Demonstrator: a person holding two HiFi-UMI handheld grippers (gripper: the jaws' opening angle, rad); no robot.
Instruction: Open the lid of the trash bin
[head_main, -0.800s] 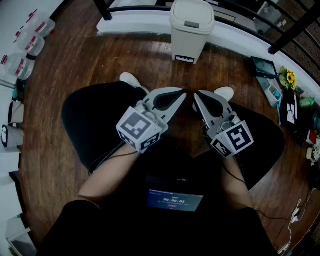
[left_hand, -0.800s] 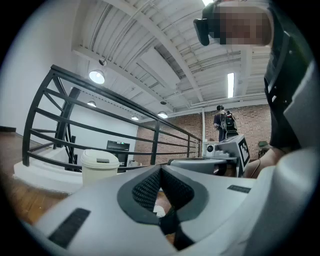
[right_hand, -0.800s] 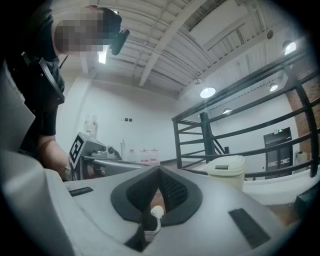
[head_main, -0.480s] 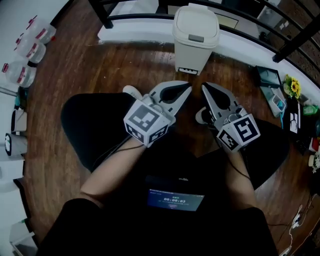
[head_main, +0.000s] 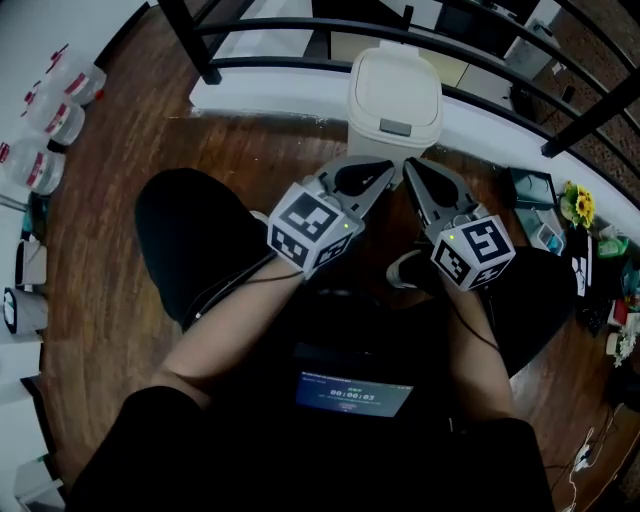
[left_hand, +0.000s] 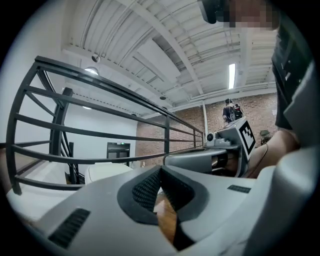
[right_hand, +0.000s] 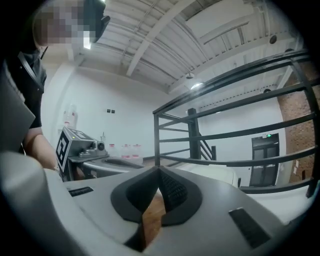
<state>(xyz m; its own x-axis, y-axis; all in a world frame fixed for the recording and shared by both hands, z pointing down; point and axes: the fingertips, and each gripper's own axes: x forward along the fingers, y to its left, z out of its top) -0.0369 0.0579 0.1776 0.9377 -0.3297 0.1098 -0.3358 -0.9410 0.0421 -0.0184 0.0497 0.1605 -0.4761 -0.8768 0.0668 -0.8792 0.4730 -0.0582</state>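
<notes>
The cream trash bin (head_main: 394, 97) stands on the wooden floor against the white ledge, its lid down and a grey latch tab at the lid's front. My left gripper (head_main: 388, 169) and right gripper (head_main: 407, 165) are held side by side just in front of the bin, tips nearly touching each other. Both are shut with nothing between the jaws. In the left gripper view the bin (left_hand: 107, 173) shows low behind the railing, with the right gripper (left_hand: 226, 150) beside it. In the right gripper view the bin (right_hand: 216, 173) lies just past the shut jaws.
A black metal railing (head_main: 300, 22) runs behind the bin above the white ledge (head_main: 270, 92). Plastic containers (head_main: 45, 105) sit on the left. A framed tablet, flowers (head_main: 579, 207) and small clutter lie on the floor at the right. A screen (head_main: 348, 392) hangs at the person's chest.
Both grippers have moved forward toward the bin, from about knee level to just in front of it. The head view has shifted with them. The lid stays down.
</notes>
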